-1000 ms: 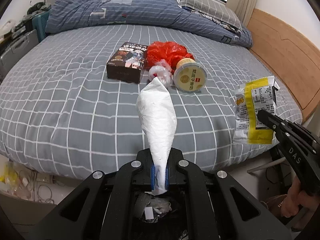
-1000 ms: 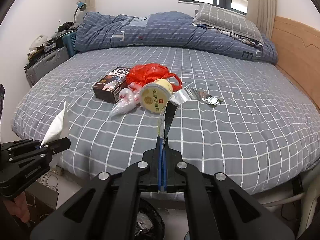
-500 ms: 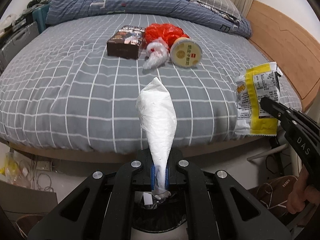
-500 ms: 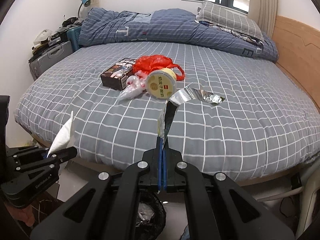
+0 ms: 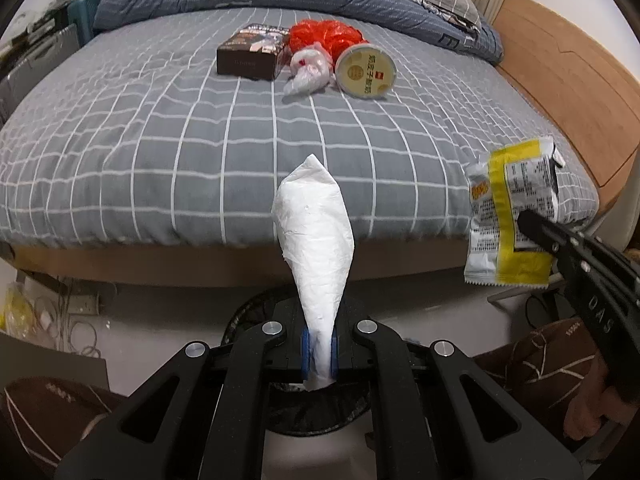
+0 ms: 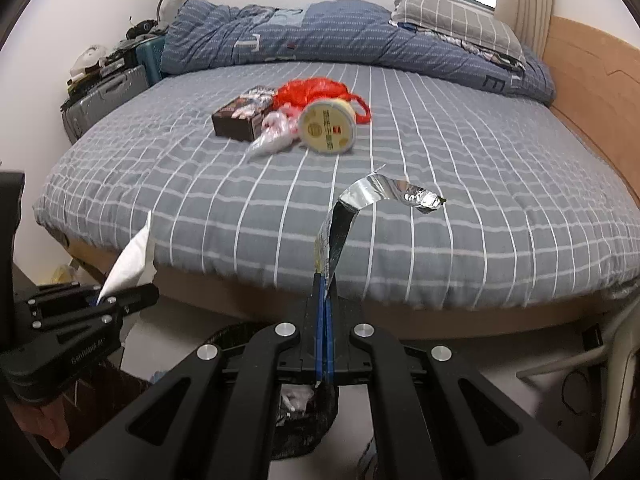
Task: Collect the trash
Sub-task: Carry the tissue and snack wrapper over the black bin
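A box (image 5: 252,54), red bag (image 5: 326,36) and cup (image 5: 366,72) lie on the bed (image 5: 160,152). The left gripper (image 5: 319,350) pinches white paper (image 5: 314,236); the right gripper (image 6: 322,320) pinches a snack wrapper (image 6: 340,224). Both have pulled back over the black bin (image 5: 316,408).

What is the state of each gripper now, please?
Left gripper: closed on the white tissue.
Right gripper: closed on the yellow snack wrapper.
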### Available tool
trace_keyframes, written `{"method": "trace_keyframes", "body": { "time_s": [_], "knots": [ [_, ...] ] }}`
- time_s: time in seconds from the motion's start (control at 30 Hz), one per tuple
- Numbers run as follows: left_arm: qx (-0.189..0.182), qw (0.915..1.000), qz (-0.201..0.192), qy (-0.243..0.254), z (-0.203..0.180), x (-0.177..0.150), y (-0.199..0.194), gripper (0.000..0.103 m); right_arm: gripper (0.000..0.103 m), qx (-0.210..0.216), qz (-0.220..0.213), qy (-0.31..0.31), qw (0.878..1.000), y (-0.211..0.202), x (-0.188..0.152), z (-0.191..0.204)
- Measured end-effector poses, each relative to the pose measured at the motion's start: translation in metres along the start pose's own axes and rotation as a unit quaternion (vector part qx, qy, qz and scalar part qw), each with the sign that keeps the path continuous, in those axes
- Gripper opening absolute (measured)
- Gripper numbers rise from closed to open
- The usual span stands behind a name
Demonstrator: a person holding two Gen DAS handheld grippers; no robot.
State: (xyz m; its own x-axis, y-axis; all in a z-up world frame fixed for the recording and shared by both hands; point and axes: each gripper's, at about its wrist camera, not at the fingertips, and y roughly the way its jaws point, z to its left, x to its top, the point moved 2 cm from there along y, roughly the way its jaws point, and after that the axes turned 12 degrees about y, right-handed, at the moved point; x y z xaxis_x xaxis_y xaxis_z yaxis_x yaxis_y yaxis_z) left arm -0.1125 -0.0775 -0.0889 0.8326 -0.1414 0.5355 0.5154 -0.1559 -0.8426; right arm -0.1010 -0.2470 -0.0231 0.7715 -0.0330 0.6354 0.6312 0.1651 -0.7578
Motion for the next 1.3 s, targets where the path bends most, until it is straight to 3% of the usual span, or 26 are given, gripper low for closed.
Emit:
{"method": "trace_keyframes", "body": {
  "time_s": [0.57,0.8,1.3],
  "knots": [
    [-0.009,0.9983,0.056,-0.013,-0.013,-0.053,0.011,0.006,0.0,-0.025,0.064,0.003,0.998,-0.002,-0.06,-0.011],
    [-0.013,0.9971,0.073,-0.014,-0.011,-0.065,0.035,0.006,0.0,-0.036,0.104,0.014,0.994,0.03,-0.084,-0.022],
    [-0.034,0.9919,0.122,-0.009,-0.019,-0.071,0.112,0.006,0.0,-0.057,0.158,0.013,0.986,0.09,-0.101,-0.035]
  ]
}}
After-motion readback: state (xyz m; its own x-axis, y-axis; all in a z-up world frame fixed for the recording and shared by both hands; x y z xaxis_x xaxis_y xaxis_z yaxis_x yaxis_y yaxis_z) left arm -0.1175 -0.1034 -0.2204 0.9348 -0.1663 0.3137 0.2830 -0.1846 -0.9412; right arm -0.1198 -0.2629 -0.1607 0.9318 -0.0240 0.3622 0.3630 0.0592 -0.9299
